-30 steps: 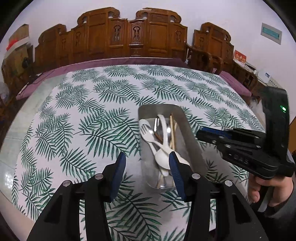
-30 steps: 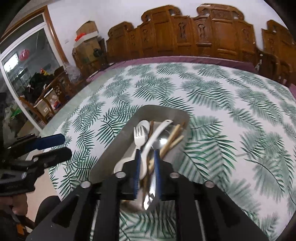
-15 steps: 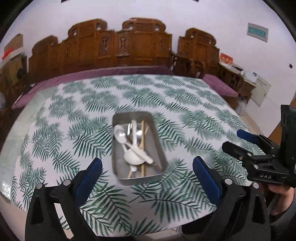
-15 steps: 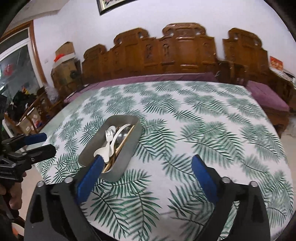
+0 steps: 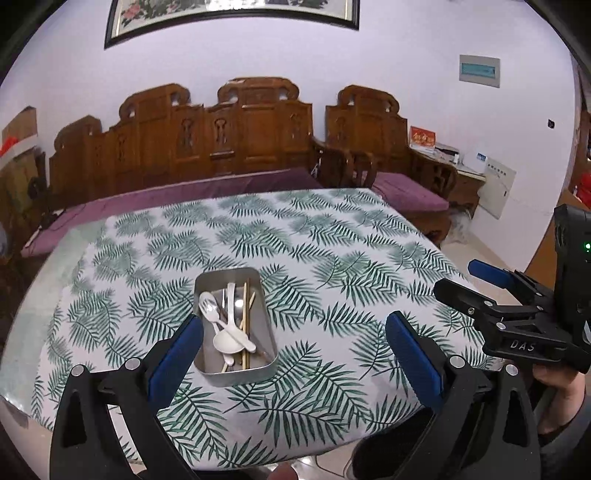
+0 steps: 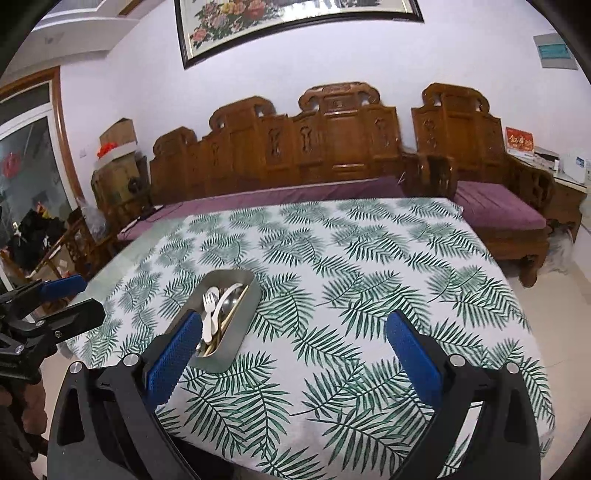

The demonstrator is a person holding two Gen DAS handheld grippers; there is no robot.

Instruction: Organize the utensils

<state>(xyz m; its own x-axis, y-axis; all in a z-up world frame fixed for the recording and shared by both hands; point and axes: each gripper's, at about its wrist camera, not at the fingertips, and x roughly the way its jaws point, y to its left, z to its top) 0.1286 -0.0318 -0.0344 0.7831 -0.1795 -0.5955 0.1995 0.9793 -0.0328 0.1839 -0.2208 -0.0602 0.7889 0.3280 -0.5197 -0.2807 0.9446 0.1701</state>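
Observation:
A metal tray lies on the table with the leaf-print cloth. In it lie white plastic spoons, a white fork, a metal spoon and wooden chopsticks. My left gripper is open wide and empty, held back above the table's near edge. My right gripper is open wide and empty, also held back over the near edge. Each gripper shows at the side of the other's view: the right one, the left one.
A carved wooden bench with a purple cushion stands behind the table. A wooden armchair stands at the right. Boxes and clutter stand at the far left. A framed picture hangs on the wall.
Both grippers have pulled back and up from the tray and opened wide. The right gripper was nearly shut over the utensils a second ago and holds nothing now.

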